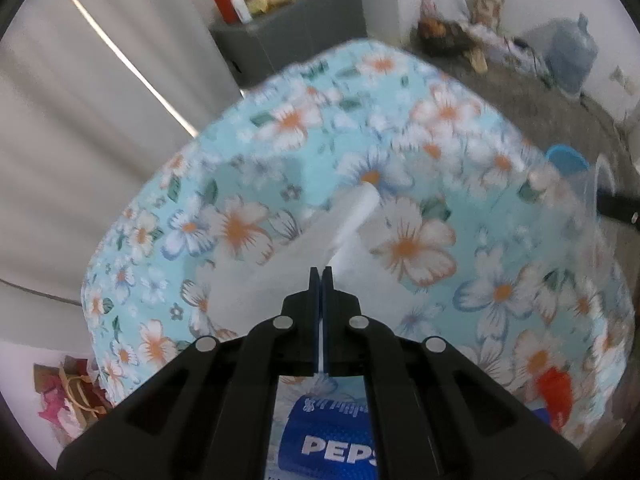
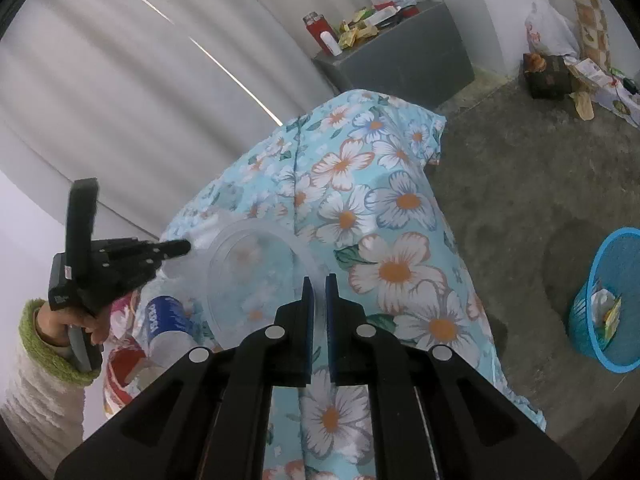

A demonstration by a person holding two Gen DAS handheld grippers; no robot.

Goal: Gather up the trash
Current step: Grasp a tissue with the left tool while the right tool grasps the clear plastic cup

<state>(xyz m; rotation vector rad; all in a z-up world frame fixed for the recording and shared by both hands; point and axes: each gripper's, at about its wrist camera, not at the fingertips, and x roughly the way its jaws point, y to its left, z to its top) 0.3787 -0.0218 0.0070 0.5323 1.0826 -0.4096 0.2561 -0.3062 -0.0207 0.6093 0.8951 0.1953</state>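
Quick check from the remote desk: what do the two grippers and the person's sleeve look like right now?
Both are black plastic two-finger tools. The right gripper and left gripper have blue pads on the inner finger faces and round silver pivot pins along angular black linkages. In the right wrist view, the left one carries an upright black block on top. The sleeve is pale fuzzy knit with a green cuff. No cables are visible.

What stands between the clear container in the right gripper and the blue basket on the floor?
Nothing visible does. The right gripper holds the clear container by its rim above the flowered cloth; from there to the blue basket lies only bare floor.
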